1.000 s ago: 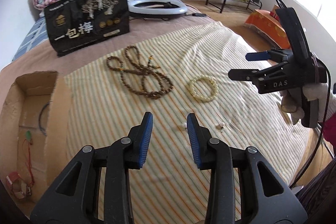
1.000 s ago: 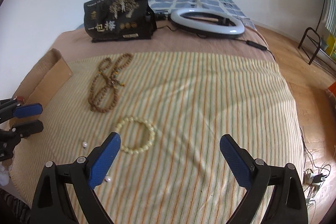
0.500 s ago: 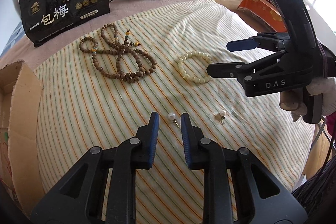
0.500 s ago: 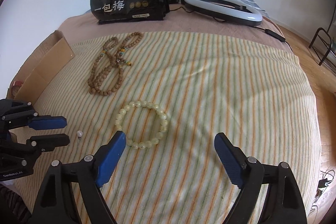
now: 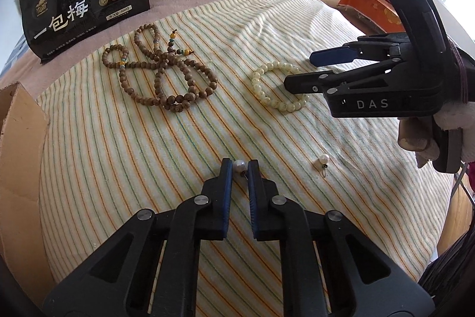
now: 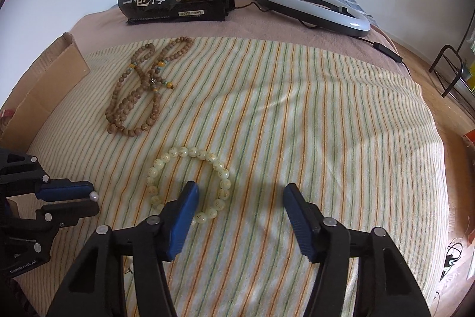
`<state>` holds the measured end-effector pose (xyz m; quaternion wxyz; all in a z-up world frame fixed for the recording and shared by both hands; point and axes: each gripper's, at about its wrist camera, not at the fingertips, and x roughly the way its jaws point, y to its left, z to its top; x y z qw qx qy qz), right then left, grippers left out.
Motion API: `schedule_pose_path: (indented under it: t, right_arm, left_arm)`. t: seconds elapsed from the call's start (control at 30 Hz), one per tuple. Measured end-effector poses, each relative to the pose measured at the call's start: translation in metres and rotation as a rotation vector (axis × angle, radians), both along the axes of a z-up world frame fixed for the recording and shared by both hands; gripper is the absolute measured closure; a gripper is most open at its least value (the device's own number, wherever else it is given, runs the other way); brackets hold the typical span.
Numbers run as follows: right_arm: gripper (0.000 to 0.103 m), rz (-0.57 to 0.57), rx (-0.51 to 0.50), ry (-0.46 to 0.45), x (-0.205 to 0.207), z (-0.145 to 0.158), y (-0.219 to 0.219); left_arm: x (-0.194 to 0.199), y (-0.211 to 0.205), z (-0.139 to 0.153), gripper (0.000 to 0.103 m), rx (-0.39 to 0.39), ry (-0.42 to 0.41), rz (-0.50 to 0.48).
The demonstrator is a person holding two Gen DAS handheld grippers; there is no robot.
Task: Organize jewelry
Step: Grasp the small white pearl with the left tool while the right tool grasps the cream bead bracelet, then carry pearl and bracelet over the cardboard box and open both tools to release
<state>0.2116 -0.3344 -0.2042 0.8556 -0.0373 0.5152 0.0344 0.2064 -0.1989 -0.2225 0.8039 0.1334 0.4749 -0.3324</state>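
From the left wrist view, the left gripper (image 5: 240,165) pinches a pearl earring (image 5: 239,165) on the striped cloth (image 5: 267,28), its twin (image 5: 323,159) lying nearby. In the right wrist view, the right gripper (image 6: 240,193), jaws just closing yet apart, straddles the pale bead bracelet (image 6: 190,183); wooden beads (image 6: 142,85) lie beyond

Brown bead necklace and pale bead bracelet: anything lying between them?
No. Only bare striped cloth separates the brown bead necklace from the pale bead bracelet, clearest in the right wrist view.
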Motion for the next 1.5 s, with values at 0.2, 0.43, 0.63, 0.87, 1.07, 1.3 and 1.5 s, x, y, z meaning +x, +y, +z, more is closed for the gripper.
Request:
schedule_pose_path:
  t: [0.2,0.43,0.63,0.87,1.07,1.3,1.5]
  right_arm:
    - [0.068,0.008,0.008,0.007,0.002,-0.001,0.004]
    - [0.098,0.017,0.070,0.014,0.003,0.003,0.006]
    - [0.098,-0.009,0.128,-0.001,0.001,0.015,0.001]
    - [0.098,-0.005,0.133,-0.043,-0.009,0.041,0.007]
    - [0.098,0.003,0.111,-0.084,-0.016,0.065,0.015]
    - [0.098,0.004,0.100,-0.134,-0.024,0.091,0.023]
    - [0.098,0.010,0.105,-0.174,-0.029,0.111,0.035]
  left_arm:
    - [0.000,-0.001,0.000,0.095,0.002,-0.012,0.004]
    - [-0.002,0.004,0.010,0.095,-0.010,-0.030,0.024]
    - [-0.005,0.015,0.026,0.095,-0.035,-0.054,0.040]
    - [-0.012,0.031,0.044,0.095,-0.063,-0.081,0.066]
    - [-0.019,0.049,0.063,0.095,-0.090,-0.105,0.096]
    - [-0.026,0.075,0.084,0.095,-0.123,-0.137,0.144]
    - [-0.029,0.100,0.097,0.095,-0.144,-0.155,0.187]
